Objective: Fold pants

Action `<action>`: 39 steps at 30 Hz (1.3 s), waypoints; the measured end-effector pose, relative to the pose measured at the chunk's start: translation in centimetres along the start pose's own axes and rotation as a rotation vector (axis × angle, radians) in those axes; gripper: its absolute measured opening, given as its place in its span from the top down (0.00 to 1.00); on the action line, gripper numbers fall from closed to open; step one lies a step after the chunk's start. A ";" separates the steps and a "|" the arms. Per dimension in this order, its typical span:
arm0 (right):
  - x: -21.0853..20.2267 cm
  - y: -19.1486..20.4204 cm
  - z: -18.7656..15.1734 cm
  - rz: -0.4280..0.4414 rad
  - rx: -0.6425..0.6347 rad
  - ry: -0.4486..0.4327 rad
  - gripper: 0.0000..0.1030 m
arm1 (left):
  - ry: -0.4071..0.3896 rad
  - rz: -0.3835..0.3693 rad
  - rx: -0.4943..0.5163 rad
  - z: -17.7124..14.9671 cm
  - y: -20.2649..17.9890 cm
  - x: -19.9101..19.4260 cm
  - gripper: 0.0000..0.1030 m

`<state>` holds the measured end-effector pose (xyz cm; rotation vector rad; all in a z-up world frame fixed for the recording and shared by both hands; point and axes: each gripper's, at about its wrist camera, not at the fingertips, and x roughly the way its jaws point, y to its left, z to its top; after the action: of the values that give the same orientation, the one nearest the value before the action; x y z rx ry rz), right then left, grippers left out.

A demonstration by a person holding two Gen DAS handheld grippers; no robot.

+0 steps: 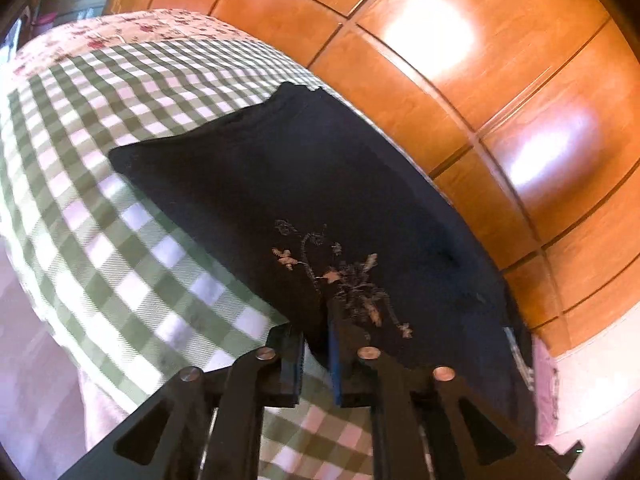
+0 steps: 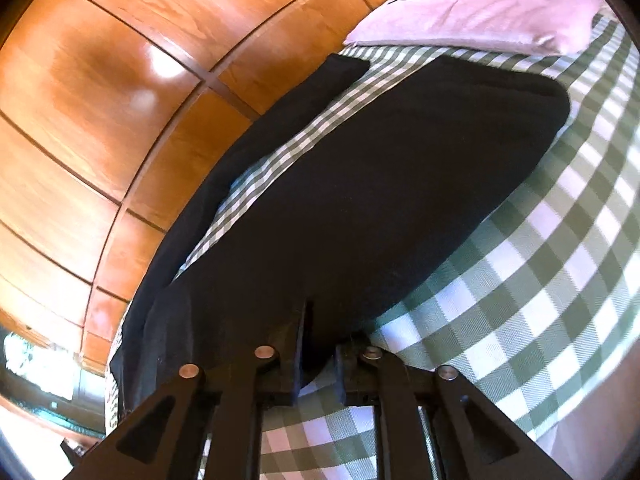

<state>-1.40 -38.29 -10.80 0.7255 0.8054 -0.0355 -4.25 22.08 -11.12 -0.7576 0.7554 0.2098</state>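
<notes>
Two claws sit at the near edge of the dark pants [image 1: 304,184], which lie on the checked bedspread [image 1: 120,240] beside the wood wall [image 1: 460,60]. Left claw [image 1: 316,344]: jaws slightly apart, cloth edge between them, apparently unpinched. Right claw [image 2: 318,344]: same. Judgement: fold edge being released. Open fully, back out low and straight so the fabric isn't dragged; check edges align.
</notes>
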 end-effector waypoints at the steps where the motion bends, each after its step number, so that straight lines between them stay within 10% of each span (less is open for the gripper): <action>1: -0.5 0.3 0.2 -0.039 -0.008 -0.018 0.74 | -0.006 0.031 -0.005 0.1 -0.3 0.1 0.79; 5: -3.8 0.7 1.0 -0.217 -0.028 -0.188 0.37 | -0.129 0.125 -0.048 0.7 0.1 -2.2 0.73; 11: -6.7 0.6 2.9 -0.298 -0.037 -0.349 0.36 | -0.337 0.201 -0.032 2.6 -1.2 -4.8 0.57; 25: 8.8 7.7 9.1 -0.028 -0.130 -0.036 0.35 | -0.026 0.038 0.400 5.6 -16.7 13.7 0.48; 36: 17.5 5.6 17.4 -0.031 0.130 -0.037 0.35 | -0.003 -0.080 0.294 5.6 -14.7 16.4 0.43; 39: 18.7 4.8 18.7 -0.039 0.191 -0.074 0.54 | -0.001 -0.082 0.296 5.7 -14.7 16.5 0.41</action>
<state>25.22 -41.49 -11.73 0.8835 0.7518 -0.1748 17.02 13.93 -11.68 -0.5063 0.7331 0.0222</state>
